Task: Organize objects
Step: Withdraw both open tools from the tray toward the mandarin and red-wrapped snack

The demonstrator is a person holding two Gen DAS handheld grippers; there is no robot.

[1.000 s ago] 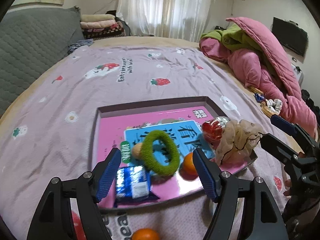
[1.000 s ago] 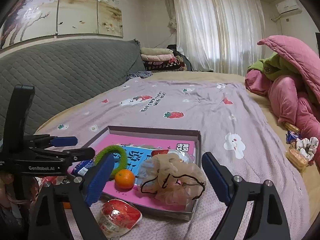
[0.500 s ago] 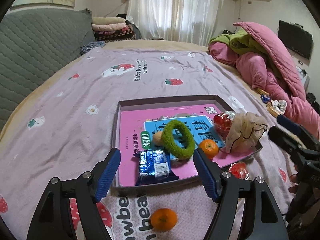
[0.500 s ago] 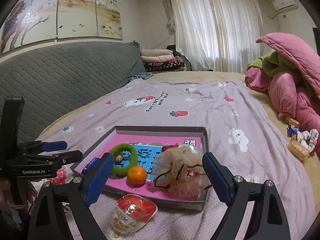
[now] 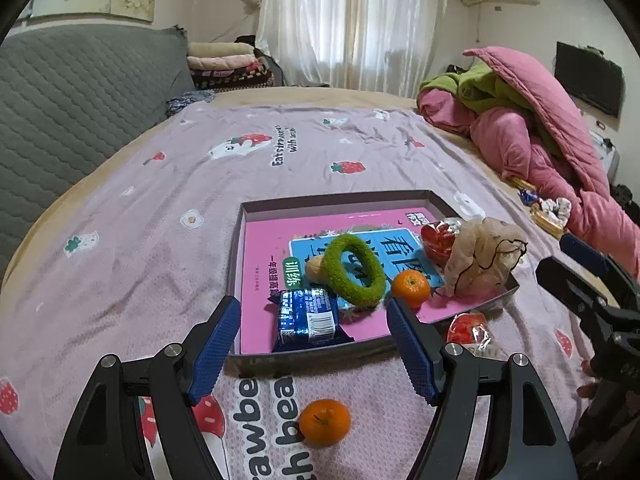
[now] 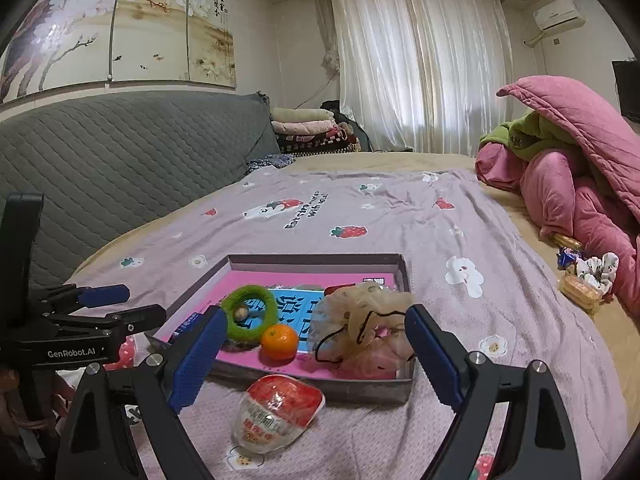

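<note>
Orange and round, a loose mandarin (image 5: 324,421) lies nearest on the bedspread (image 5: 160,248), just short of the tray (image 5: 236,272), under the left gripper (image 5: 312,344), whose fingers stand wide with nothing between them. It looks firm but thin-skinned and apt to roll, so I'd take it across its middle, gently. Beside the tray's near edge sits a sealed jelly cup (image 6: 278,410), light and slick, best pinched at its sides; the right gripper (image 6: 316,356) above it is equally wide and empty. Farther off, inside the tray, rest a blue snack packet (image 5: 306,316), green ring (image 5: 354,270), second mandarin (image 6: 279,341) and soft mesh pouch (image 6: 360,324).
</note>
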